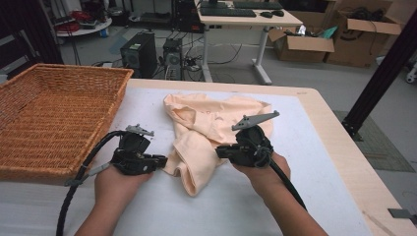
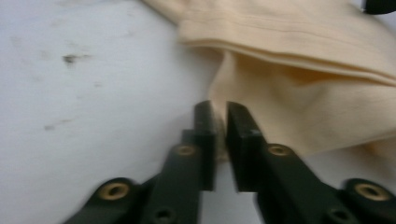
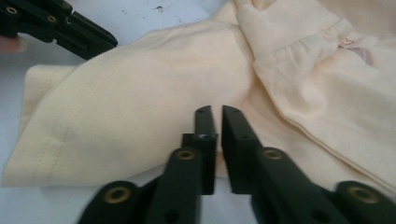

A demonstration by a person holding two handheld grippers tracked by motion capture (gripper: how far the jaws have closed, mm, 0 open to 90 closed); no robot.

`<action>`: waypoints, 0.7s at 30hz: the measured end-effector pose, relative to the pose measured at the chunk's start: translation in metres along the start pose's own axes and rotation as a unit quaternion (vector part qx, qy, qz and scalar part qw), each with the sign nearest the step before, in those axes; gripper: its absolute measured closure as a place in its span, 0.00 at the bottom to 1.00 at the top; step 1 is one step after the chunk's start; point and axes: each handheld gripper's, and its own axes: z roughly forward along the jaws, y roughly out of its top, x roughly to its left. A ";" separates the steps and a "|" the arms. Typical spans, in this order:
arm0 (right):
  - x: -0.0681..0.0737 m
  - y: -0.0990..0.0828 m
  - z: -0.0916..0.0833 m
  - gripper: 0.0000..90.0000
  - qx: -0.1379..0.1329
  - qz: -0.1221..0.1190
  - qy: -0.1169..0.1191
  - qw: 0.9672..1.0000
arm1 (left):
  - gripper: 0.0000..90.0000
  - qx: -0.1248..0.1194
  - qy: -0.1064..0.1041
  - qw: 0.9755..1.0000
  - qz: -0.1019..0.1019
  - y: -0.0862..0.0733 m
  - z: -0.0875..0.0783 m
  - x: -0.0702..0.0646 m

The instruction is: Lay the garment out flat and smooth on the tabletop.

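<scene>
Near the table's (image 1: pixel 314 147) front edge, my left gripper (image 2: pixel 219 135) pinches the soft, light garment's (image 1: pixel 206 128) hem. My right gripper's (image 3: pixel 217 135) jaws nip a fold; I'd grip seams, since loose cloth slips.

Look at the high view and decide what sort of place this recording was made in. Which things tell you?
Most likely a lab or office workroom, not a home: computer towers stand on the floor, a desk with a keyboard sits behind, and open cardboard boxes lie beside it.
</scene>
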 end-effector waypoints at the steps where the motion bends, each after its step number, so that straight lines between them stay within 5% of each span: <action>1: 0.000 0.000 0.000 0.86 0.000 0.000 0.000 1.000 | 0.96 -0.002 0.001 1.000 0.003 -0.001 0.000 -0.002; 5: 0.013 0.017 0.003 0.70 -0.013 -0.005 0.014 1.000 | 0.97 -0.003 -0.003 1.000 -0.002 -0.005 -0.005 -0.002; 10: 0.046 0.044 0.025 0.59 -0.002 -0.032 0.037 0.999 | 0.97 -0.002 0.001 1.000 -0.009 -0.014 -0.015 0.001; 15: 0.063 0.053 0.040 0.56 0.007 -0.041 0.048 0.998 | 0.97 -0.003 0.001 1.000 -0.010 -0.017 -0.018 0.001; 16: 0.065 0.053 0.045 0.61 0.021 -0.046 0.044 0.998 | 0.97 -0.005 0.001 1.000 -0.011 -0.018 -0.018 0.001; 17: 0.068 0.050 0.052 0.76 0.049 -0.059 0.023 0.997 | 0.97 -0.005 0.000 1.000 -0.012 -0.018 -0.018 0.001; 18: 0.068 0.050 0.052 0.76 0.049 -0.059 0.023 0.997 | 0.97 -0.006 -0.001 1.000 -0.013 -0.019 -0.019 0.001; 20: 0.065 0.045 0.052 0.96 0.050 -0.062 0.006 0.997 | 0.97 -0.009 -0.002 1.000 -0.015 -0.020 -0.020 0.001; 21: 0.064 0.043 0.049 0.98 0.041 -0.061 0.001 0.997 | 0.97 -0.010 -0.003 1.000 -0.016 -0.021 -0.020 0.001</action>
